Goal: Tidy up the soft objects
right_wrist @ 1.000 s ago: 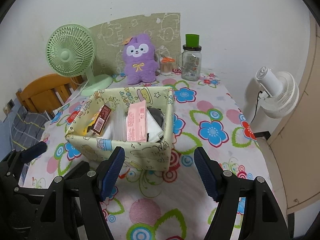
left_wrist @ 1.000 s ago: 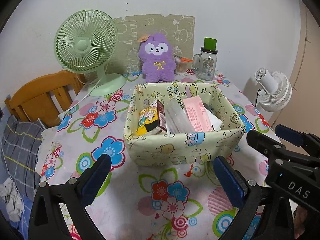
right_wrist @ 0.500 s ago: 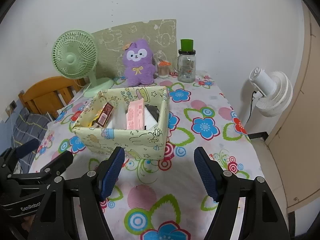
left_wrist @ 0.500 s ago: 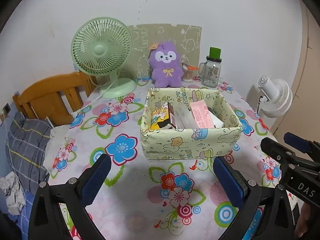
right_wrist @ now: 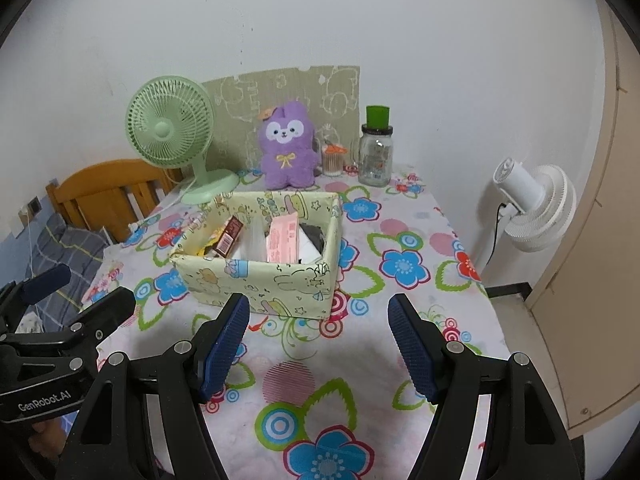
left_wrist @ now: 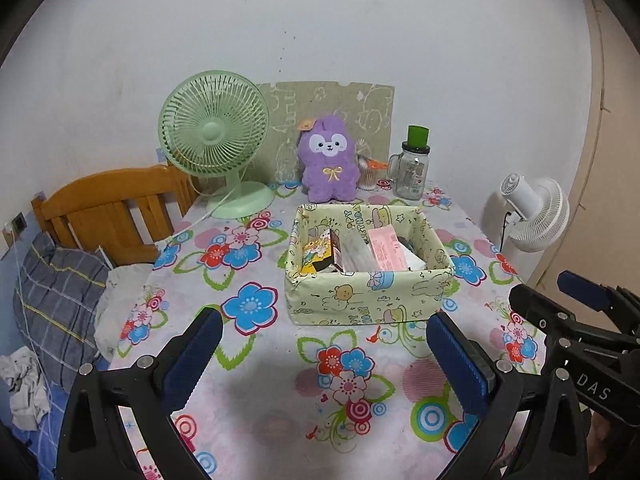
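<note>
Left claw [left_wrist: 320, 356] released, empty; right claw [right_wrist: 318, 344] likewise. Pale-green cartoon-print fabric box [left_wrist: 368, 296] just ahead, apart. Bare floral tabletop [right_wrist: 360, 364] between pads; tabletop edge right of right claw.

Fabric box [left_wrist: 368, 296] mid-bench, packed full.
Purple plush [left_wrist: 328, 160] sits upright at the bench's far edge, facing us.

My left gripper [left_wrist: 320, 352] and right gripper [right_wrist: 318, 344] are black frames with silver screws and ribbed blue pads [right_wrist: 226, 342]; white lettering marks their sides.
</note>
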Available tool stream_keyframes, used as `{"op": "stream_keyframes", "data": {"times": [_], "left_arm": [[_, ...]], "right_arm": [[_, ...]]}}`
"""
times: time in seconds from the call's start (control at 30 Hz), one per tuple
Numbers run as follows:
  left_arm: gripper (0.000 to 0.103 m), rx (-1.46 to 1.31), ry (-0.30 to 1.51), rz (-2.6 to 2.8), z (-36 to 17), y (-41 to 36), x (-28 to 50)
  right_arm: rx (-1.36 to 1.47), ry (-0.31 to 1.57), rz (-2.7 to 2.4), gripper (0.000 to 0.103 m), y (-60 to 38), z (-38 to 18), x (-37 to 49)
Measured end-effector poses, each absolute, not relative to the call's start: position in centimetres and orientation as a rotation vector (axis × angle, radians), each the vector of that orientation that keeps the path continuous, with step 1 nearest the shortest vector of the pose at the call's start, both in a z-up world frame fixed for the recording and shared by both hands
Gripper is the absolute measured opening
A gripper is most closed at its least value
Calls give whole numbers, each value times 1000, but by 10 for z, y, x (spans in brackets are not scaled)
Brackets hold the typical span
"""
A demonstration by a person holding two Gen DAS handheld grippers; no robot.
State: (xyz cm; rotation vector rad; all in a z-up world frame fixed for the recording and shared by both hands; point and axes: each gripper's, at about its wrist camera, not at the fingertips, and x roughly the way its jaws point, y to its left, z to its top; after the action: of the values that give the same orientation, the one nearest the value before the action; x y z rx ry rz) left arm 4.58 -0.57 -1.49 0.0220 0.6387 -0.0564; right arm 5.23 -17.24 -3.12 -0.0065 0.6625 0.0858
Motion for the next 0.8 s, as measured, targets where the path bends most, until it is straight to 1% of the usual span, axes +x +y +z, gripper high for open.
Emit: {"op": "stream_keyframes", "data": {"times": [0.13,0.33,0.8], "left_arm": [[103,22,602,-64,-8,-5,33],[103,25,571,-53,-3,-3,23],[103,27,562,-70,-1,-7,18]], "right_arm": [[-7,645,86,80,-172,-26,39],[4,617,87,81,-171,-20,23],[25,588,81,84,-172,-13,14]]}}
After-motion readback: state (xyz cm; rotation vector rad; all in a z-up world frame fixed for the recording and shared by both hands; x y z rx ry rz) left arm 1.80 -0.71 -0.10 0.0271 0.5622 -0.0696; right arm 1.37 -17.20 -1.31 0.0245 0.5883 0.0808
